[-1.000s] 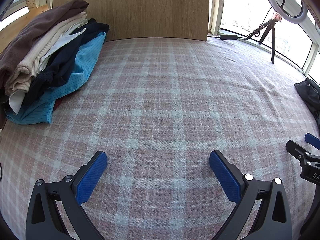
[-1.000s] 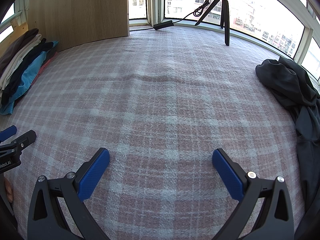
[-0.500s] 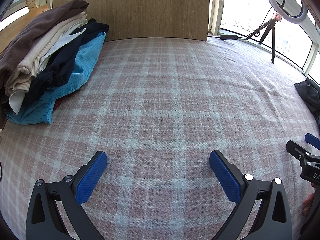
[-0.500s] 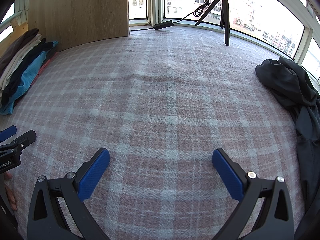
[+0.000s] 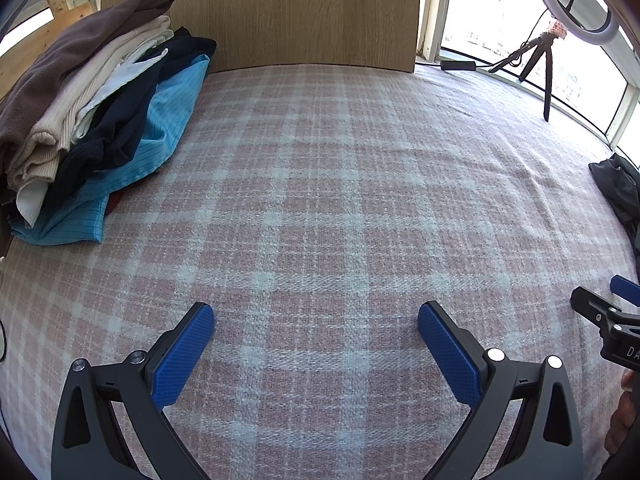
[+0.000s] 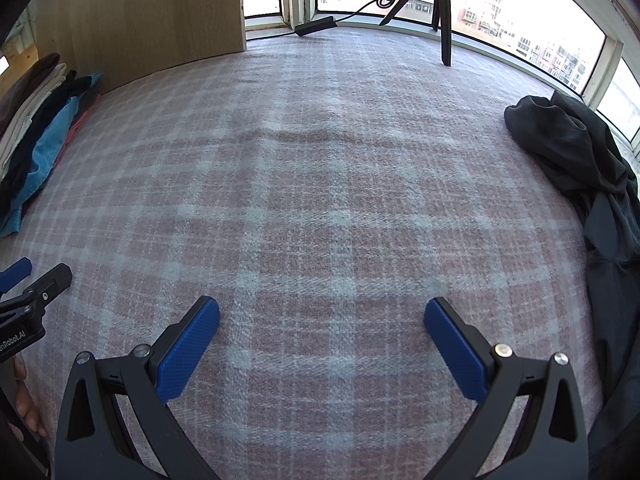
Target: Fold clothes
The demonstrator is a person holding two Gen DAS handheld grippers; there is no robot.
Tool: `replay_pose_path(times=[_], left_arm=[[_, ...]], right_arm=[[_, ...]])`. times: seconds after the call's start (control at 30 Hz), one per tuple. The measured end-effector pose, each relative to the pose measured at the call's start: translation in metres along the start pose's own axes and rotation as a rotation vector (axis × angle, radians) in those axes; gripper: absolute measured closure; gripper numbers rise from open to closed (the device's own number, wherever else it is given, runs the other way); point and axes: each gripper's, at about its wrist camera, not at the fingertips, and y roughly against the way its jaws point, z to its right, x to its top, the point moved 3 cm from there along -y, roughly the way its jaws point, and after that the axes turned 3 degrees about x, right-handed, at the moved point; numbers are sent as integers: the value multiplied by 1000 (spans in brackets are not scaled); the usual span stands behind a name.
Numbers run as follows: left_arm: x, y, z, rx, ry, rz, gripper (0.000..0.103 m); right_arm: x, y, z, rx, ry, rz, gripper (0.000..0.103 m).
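Observation:
A stack of folded clothes (image 5: pixel 92 120), brown, cream, white, navy and light blue, lies at the far left; it also shows in the right wrist view (image 6: pixel 36 136). A crumpled dark grey garment (image 6: pixel 580 168) lies at the right edge, also seen in the left wrist view (image 5: pixel 616 184). My left gripper (image 5: pixel 316 316) is open and empty, low over the plaid blanket (image 5: pixel 320 200). My right gripper (image 6: pixel 322 312) is open and empty over the same blanket, to the right of the left one. Each gripper's tip shows at the edge of the other's view.
A wooden panel (image 5: pixel 260 12) stands behind the blanket. A black tripod (image 6: pixel 440 4) with a cable and adapter (image 6: pixel 316 26) stands by the windows at the back. A white ring light (image 5: pixel 572 4) hangs at the upper right.

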Motion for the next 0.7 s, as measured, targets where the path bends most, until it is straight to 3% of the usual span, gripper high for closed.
replay_pose_path(times=[0.17, 0.3, 0.43, 0.6, 0.7], left_arm=[[17, 20, -10, -25, 24, 6, 1], [33, 54, -15, -47, 4, 44, 1], [46, 101, -16, -48, -56, 142, 1], [57, 150, -14, -139, -104, 226, 1], [64, 172, -10, -155, -136, 272, 1]], right_arm=[[-7, 39, -16, -69, 53, 55, 0], [-5, 84, -19, -56, 32, 108, 0], [1, 128, -21, -74, -14, 169, 0], [14, 173, -12, -93, -73, 250, 0], [18, 197, -8, -119, -89, 292, 0]])
